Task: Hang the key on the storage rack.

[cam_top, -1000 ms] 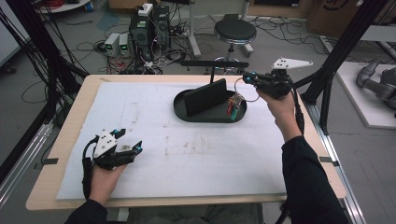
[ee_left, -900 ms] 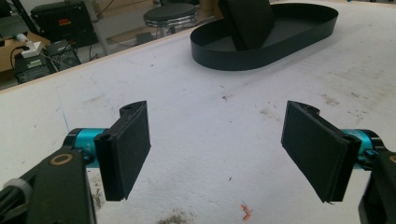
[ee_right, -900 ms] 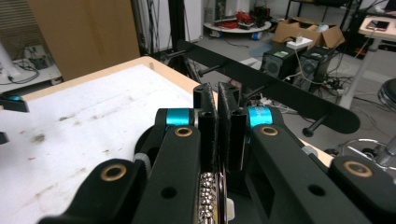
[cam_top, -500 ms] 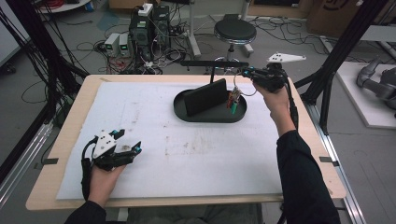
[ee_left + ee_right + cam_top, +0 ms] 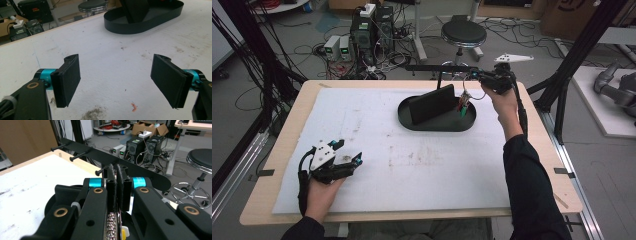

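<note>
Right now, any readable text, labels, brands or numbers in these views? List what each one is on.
No text can be read in any view.
Cardboard box at the top right of the high view: dark printed marks, cut off by the frame and too blurred to read.
Grey units on the floor: front panels too small to read.
Black oval tray, upright black panel, white table cover: no print visible.

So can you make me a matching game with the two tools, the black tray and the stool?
Things:
1. left tool
2. right tool
3. black tray
4. stool

States or places:
A. on the floor beyond the table
B. shut on a beaded chain
C. open, low over the white mat
D. on the mat, a dark panel upright in it

Pairs: 1-C, 2-B, 3-D, 4-A
</note>
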`<state>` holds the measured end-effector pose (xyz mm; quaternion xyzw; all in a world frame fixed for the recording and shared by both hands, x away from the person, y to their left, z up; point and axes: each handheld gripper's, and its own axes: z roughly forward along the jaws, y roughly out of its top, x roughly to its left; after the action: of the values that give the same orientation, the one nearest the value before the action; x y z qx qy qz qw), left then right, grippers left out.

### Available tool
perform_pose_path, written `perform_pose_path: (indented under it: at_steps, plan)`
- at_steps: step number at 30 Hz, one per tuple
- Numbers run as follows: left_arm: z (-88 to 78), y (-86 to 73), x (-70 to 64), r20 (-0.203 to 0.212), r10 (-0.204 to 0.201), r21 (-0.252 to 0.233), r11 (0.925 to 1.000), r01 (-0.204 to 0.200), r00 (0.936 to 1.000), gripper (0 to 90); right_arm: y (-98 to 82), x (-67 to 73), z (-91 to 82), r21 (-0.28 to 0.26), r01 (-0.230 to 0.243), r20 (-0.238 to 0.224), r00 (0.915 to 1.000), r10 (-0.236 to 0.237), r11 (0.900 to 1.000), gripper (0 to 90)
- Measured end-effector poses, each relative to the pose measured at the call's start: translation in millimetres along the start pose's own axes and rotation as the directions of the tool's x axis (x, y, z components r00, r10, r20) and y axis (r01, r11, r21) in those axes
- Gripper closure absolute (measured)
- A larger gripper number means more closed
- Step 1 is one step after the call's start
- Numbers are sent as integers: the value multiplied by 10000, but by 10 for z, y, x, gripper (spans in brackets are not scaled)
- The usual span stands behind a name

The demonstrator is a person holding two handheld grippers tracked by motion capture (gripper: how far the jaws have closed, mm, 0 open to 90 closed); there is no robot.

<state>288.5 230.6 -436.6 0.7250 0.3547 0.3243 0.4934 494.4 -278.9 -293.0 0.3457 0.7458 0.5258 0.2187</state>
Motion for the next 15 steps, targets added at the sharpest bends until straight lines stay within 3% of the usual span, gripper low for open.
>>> perform_pose_path:
  at_steps: [3,8,15]
  plan:
    - [-9,-5,1,-9,-24,-15,10000,24,10000,238,5,-25,12,-228,-13,140,9999,17,9997,877]
    - [-24,-15,6,-43,-14,14,10000,14,10000,238,-46,-92,59,90,-335,339,9989,332,9994,877]
    - [-37,-24,6,-79,-16,43,10000,16,10000,237,-75,-151,94,-20,-501,507,9975,501,9987,877]
